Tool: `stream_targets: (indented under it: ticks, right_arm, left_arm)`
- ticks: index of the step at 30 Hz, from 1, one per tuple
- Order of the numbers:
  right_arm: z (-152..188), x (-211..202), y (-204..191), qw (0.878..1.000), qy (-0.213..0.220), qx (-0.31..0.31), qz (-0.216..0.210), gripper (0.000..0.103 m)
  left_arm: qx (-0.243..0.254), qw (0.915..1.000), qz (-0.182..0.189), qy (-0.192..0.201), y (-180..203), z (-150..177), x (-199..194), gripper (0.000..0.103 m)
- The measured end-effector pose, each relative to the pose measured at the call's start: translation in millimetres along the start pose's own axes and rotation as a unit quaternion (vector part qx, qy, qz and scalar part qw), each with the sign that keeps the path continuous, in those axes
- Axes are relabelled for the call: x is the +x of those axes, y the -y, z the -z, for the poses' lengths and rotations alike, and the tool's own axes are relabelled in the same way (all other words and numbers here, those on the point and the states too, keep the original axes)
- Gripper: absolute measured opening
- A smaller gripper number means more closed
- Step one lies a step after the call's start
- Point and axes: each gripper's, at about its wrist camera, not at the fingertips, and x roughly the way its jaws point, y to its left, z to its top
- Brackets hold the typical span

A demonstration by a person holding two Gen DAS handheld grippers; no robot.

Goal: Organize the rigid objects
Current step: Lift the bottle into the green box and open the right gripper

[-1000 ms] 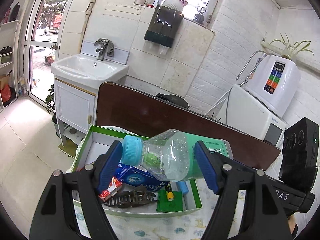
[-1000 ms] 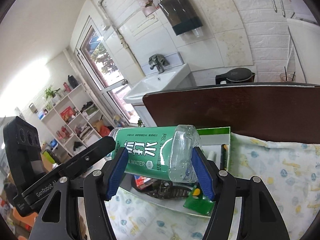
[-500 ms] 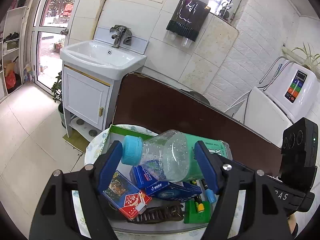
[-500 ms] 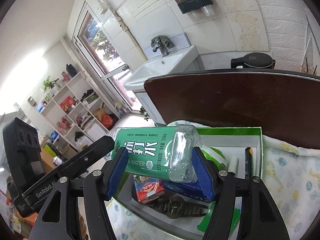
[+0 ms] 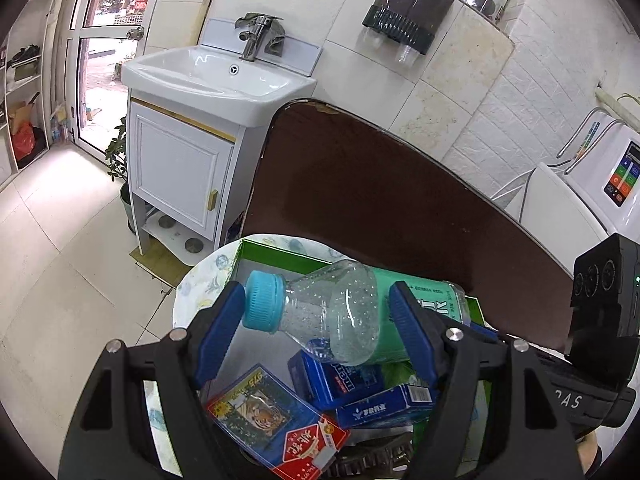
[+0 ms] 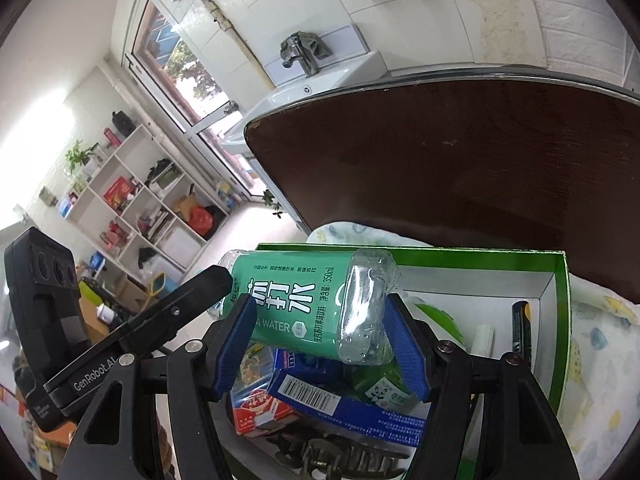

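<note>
Holding one water bottle (image 5: 352,316) lengthwise above green box (image 6: 560,280): left gripper (image 5: 316,332) clamping cap end, right gripper (image 6: 320,344) clamping base, over card packs inside

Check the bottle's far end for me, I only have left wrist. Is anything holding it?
Observer: Yes. The right hand-held gripper is clamped across the bottle near its clear base.
Operator: Is the box free on that side?
Observer: No. A black battery lies along the right wall of the green box.
Operator: Anything beside it?
Observer: A small white cylinder, just left of the battery.
</note>
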Motion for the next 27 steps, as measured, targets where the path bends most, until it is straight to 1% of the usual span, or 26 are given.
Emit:
stream_targets:
  ticks: [8,12,16,19,21,23,26,27]
  right_arm:
    - [-1,10,7,1.0,-0.008,0.005,-0.003,0.068]
    - [-5,13,7,1.0,-0.004,0.004,0.005,0.068]
    - [-4,15,8,1.0,-0.007,-0.002,0.02,0.068]
    - [0,15,14,1.0,-0.017,0.011,0.017,0.068]
    - [1,15,20,0.999,-0.024,0.025,0.01,0.068]
    - [2,11,23,0.999,-0.023,0.034,0.009,0.068]
    - [2,6,19,0.999,-0.02,0.026,0.026,0.068]
    - [1,4,19,0.999,-0.019,0.026,0.025,0.068]
  left_arm:
    - [0.0,0.9999,-0.009,-0.01,-4,-1,9,0.073]
    - [-0.006,0.9997,-0.005,-0.021,-6,-4,17,0.074]
    - [-0.009,0.9996,-0.014,-0.023,-7,-3,23,0.075]
    - [-0.016,0.9995,-0.011,-0.024,-8,-3,24,0.075]
    - [-0.023,0.9992,-0.004,-0.032,-9,-6,25,0.075]
    - [-0.025,0.999,0.001,-0.038,-8,-8,24,0.075]
    - [-0.006,0.9993,-0.02,-0.03,-1,-12,18,0.075]
    - [0.0,0.9993,-0.025,-0.027,2,-13,16,0.075]
